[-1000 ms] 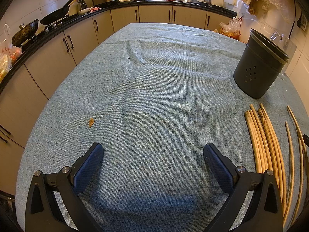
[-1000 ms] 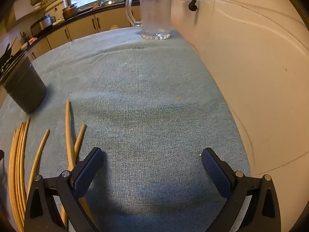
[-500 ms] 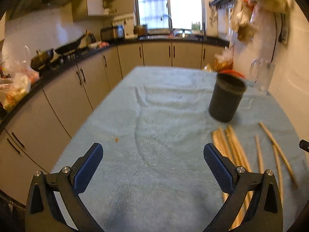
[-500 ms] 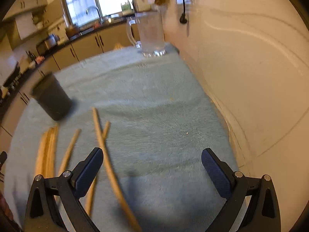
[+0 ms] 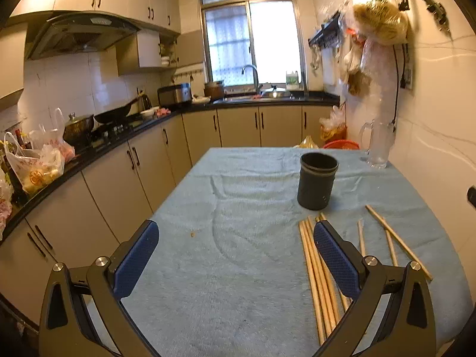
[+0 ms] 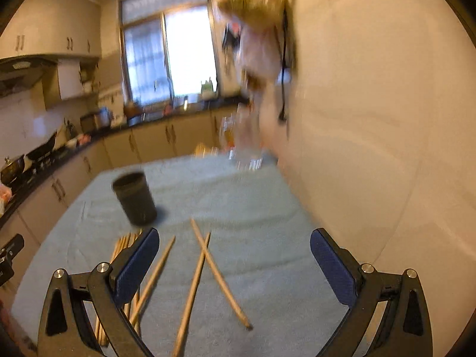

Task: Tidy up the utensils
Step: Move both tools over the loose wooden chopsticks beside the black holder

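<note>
You pulled both claws up and back from the cloth over that last second; the low view of bare fabric gave way to the whole table (image 5: 244, 282) and the kitchen behind it.

Left side first. Your left claw (image 5: 235, 255) hung above the near edge with its jaws spread wide, nothing between the blue pads. The bundle of chopsticks (image 5: 316, 270) lay flat just behind the right-hand pad, long axes running away from you toward the black holder (image 5: 316, 186), which stood upright beyond their far tips. Further right, three loose chopsticks (image 5: 392, 239) lay apart from the bundle.

Over to your right claw (image 6: 233, 260), also wide and empty, the picture smeared with motion. The crossed pair (image 6: 208, 270) lay on the cloth between its pads, toward the left one, one stick over the other in an X. A third single stick (image 6: 157, 267) lay beside the left pad, and the bundle peeked out behind it.

So my read: the right claw was nearer the loose ones, the left nearer the bundle. The sticks pointed roughly along each claw's forward line, so a pinch across a shaft looked available without much wrist turn. The holder sat up and left from the right claw, ahead and right from the left.
</note>
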`<action>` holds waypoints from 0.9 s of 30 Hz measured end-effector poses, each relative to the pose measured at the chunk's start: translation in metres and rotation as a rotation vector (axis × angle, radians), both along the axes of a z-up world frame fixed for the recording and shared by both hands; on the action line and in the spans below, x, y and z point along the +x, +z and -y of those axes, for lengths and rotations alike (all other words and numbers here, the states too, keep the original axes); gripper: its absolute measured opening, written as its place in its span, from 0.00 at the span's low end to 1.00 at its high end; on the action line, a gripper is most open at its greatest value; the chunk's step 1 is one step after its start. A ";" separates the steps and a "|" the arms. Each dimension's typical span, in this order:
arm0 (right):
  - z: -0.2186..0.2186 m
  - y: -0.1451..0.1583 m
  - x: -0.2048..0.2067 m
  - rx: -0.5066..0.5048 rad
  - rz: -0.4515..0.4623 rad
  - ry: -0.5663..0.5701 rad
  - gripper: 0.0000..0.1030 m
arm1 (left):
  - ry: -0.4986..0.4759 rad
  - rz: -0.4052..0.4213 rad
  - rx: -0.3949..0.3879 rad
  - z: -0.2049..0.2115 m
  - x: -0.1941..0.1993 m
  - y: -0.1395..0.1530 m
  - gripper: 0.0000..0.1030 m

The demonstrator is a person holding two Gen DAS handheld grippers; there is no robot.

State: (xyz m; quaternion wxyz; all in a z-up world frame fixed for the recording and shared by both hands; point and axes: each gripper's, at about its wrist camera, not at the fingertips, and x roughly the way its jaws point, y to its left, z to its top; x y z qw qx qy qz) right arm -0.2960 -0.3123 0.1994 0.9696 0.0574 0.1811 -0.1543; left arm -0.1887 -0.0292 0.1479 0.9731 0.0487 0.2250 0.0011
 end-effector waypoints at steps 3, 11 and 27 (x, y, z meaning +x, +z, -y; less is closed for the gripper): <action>-0.015 0.011 -0.023 -0.063 0.089 -0.007 1.00 | -0.013 0.037 -0.008 0.001 -0.014 0.005 1.00; -0.030 0.021 -0.050 -0.048 0.145 0.054 1.00 | -0.032 0.075 -0.054 -0.006 -0.042 0.023 1.00; -0.054 0.011 -0.066 -0.124 0.015 0.026 1.00 | -0.012 0.159 -0.113 -0.025 -0.095 0.042 1.00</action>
